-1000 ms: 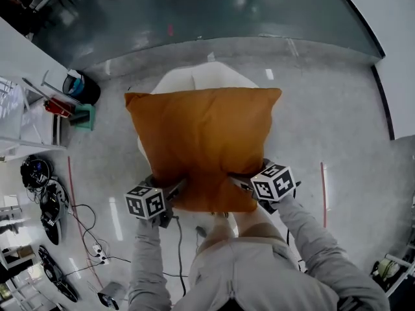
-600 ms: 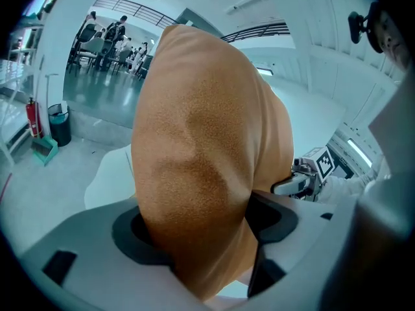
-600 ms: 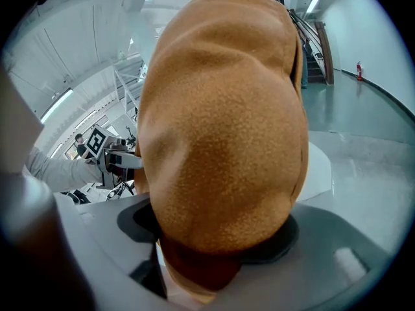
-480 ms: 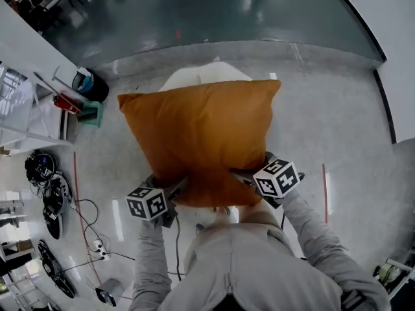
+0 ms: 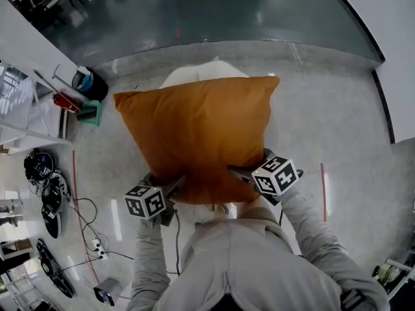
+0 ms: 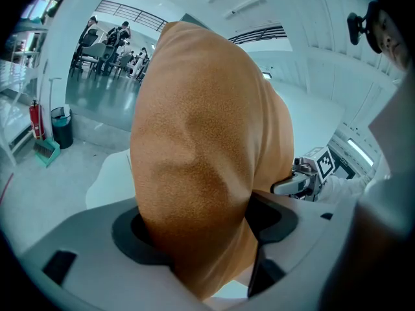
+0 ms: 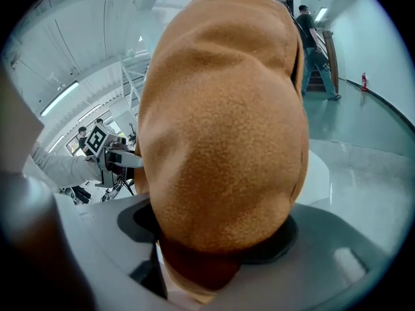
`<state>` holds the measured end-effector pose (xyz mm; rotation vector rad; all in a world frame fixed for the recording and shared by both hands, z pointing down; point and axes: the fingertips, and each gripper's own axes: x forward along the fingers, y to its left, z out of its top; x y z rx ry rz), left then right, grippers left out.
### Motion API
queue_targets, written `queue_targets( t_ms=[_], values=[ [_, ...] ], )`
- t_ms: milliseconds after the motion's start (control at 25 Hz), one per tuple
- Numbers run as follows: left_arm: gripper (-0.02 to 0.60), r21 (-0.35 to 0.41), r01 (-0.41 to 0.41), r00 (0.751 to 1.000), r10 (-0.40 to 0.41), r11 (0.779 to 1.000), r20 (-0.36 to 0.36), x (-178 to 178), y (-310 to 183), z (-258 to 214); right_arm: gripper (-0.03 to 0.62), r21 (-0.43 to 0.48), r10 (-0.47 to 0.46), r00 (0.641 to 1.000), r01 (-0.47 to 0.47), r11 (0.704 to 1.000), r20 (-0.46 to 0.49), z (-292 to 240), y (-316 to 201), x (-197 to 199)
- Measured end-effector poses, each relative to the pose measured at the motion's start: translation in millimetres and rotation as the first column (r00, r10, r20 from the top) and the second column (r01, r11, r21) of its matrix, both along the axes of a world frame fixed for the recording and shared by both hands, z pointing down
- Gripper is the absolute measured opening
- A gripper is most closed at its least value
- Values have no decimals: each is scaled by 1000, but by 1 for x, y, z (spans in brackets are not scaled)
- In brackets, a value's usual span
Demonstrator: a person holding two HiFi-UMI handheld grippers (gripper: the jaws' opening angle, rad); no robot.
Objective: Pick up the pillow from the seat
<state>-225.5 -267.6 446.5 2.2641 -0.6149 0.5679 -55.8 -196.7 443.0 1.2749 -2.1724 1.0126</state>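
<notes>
- The orange pillow [image 5: 194,131] is up in the air in front of the person, above the white seat [image 5: 194,73]. It is carried by its near edge.
- The left tool [image 5: 176,184] is clamped on the left part of that edge and the right tool [image 5: 238,172] on the right part. In each gripper view the fabric fills the gap between the jaws and bulges out around them.
- To finish the lift well, I think both hands should rise together and level, with equal pressure. The soft edge could slip out on one side, and the far half may sag towards the seat.
- The pillow covers most of the seat, and only its far rounded part shows.
- From above I cannot judge how clear the pillow is of the seat.
- The jaw tips are buried in fabric, so how deep they bite is not visible.
</notes>
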Motion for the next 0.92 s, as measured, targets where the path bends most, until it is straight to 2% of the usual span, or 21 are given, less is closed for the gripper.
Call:
queue_targets(
  t_ms=[920],
  values=[
    [353, 13, 38, 999, -38, 999, -3, -25, 21, -3, 310, 27, -42, 999, 42, 999, -9, -3, 14, -23]
  ],
)
